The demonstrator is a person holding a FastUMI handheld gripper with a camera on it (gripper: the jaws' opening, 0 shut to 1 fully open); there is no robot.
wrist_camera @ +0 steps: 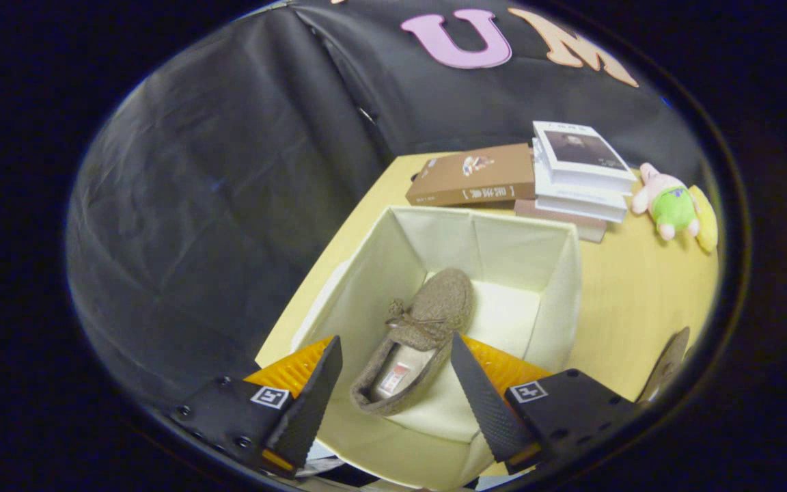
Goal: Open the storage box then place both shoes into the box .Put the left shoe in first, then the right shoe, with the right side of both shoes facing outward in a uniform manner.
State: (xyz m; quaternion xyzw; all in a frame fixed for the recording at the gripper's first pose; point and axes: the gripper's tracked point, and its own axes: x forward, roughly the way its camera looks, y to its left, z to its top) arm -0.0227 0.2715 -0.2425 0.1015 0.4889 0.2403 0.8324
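Your gripper (393,369): fingers spread wide, gripping nothing, poised above the open storage box (561,287). Brown moccasin slipper (415,342): lying on the box floor, between and below your fingers, toe pointing away. Beyond the box: stacked books (537,179), plush toy (672,205).

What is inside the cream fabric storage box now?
One brown fuzzy slipper lies on the cream fabric storage box floor, between the open gripper fingers. The slipper covers part of the floor.

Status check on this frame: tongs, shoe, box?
Tongs open, hovering over the box. One brown shoe lying inside, between the fingers, untouched. Box open; nothing in the way.
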